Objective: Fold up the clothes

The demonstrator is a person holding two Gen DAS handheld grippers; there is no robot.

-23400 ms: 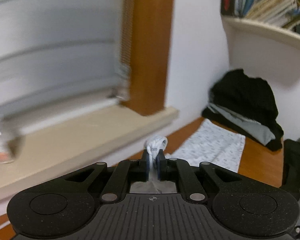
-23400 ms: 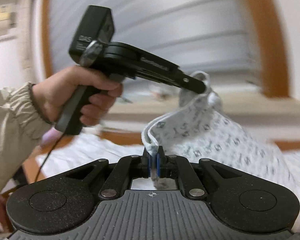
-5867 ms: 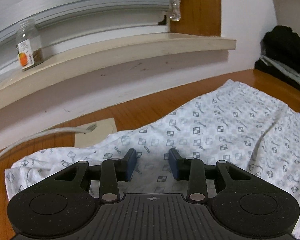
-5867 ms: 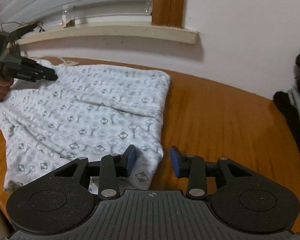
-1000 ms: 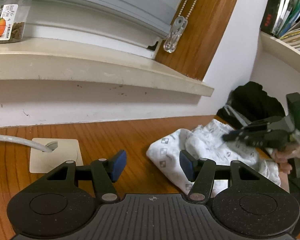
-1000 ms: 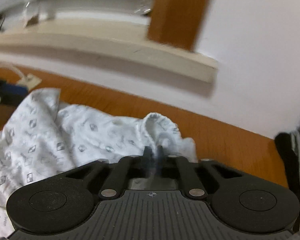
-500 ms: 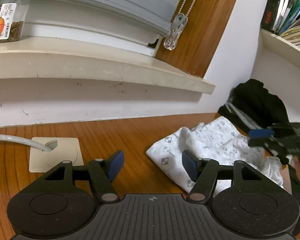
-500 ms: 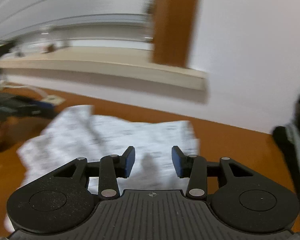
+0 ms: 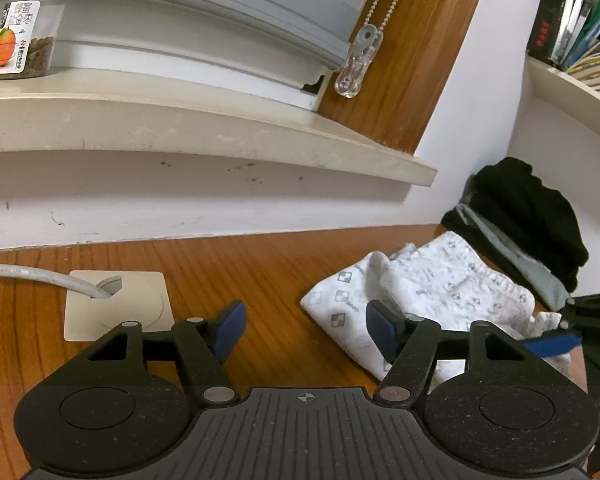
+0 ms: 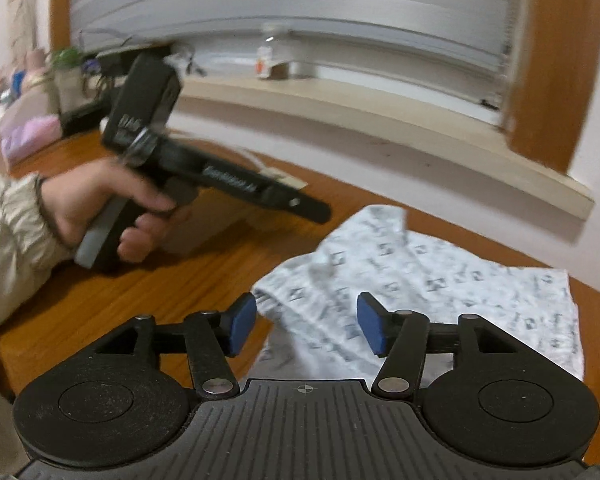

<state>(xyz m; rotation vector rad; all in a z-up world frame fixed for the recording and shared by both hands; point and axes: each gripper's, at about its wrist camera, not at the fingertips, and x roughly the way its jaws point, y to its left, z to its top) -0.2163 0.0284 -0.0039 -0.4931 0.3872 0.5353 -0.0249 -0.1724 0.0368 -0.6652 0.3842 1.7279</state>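
Lying just ahead of the opening, empty right claw, the patterned garment (seemingly folded) rests untouched.

My left camera is sharp and evenly lit, with soft light and only faint shadows under the window sill. My right camera is blurry all over, most on the hand and the patterned cloth. Both pictures bend at the edges, and the corners go dark.
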